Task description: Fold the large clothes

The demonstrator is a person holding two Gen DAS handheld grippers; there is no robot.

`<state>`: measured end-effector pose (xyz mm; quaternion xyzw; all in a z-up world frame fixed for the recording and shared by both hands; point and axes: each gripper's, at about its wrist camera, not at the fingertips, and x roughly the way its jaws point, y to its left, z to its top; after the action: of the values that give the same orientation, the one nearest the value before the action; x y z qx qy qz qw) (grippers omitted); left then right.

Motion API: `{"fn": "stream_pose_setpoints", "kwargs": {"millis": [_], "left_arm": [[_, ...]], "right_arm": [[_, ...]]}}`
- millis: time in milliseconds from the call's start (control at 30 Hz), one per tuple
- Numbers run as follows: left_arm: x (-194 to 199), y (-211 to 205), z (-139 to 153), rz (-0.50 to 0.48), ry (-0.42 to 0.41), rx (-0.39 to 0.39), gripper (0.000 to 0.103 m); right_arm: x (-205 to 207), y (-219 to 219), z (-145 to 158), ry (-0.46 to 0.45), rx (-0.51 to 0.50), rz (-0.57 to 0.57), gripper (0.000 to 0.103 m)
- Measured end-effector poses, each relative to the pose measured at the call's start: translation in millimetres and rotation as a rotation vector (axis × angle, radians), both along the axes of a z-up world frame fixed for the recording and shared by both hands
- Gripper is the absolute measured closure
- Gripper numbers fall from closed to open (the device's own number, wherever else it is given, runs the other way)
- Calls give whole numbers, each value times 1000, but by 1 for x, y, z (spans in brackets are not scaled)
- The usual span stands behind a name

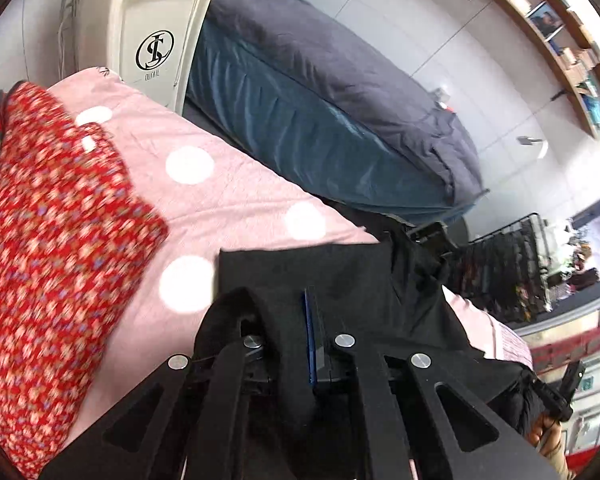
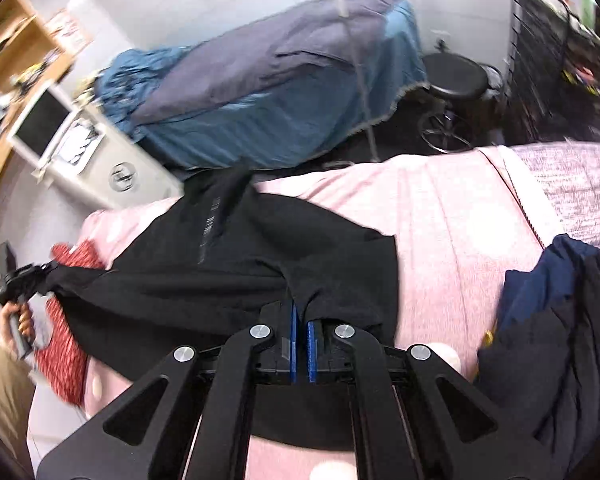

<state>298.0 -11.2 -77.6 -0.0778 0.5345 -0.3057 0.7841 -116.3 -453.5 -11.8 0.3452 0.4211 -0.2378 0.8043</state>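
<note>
A black garment (image 2: 228, 264) lies spread over the pink dotted bedcover (image 2: 452, 216). My right gripper (image 2: 302, 320) is shut on its near edge, cloth pinched between the blue pads. My left gripper (image 1: 300, 312) is shut on the garment's other end (image 1: 332, 280), with black cloth draped over its left finger. The left gripper also shows in the right wrist view (image 2: 24, 276), holding the cloth stretched out to the left. The right gripper shows far off in the left wrist view (image 1: 432, 232).
A red floral garment (image 1: 48, 216) lies on the pink bedcover (image 1: 220, 184) to the left. A dark navy garment (image 2: 552, 320) is heaped at the right. Behind stand a blue-covered couch (image 1: 320, 120), a white machine (image 1: 156, 36) and a black stool (image 2: 456, 76).
</note>
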Motion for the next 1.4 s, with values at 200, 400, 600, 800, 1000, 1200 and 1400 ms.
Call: {"fn": "stream_pose_setpoints", "kwargs": {"millis": [200,400,600,800,1000,1200,1400], "left_arm": [[21,-29,-41,64,121,-4,85],[37,-3,-47,180,118,-45,20],[60,65,-43,359,162,-151,13],[44,62,-66,241,128,9,12],[16,25,-96,102,143,24,12],[-5,-20,-78,17,-73,147,12],[-29,-77,-62,-155,-163,236,13]], "right_arm": [[26,-14,-48,84,79,-63,99],[37,-24,-79,144,95,-63,99],[46,-30,-98,205,96,-68,97],[27,-27,-90,107,84,-176,44],[-6,-18,-66,42,-24,-282,22],[8,12,-38,119,-280,-77,22],[42,21,-82,228,-95,13,24]]}}
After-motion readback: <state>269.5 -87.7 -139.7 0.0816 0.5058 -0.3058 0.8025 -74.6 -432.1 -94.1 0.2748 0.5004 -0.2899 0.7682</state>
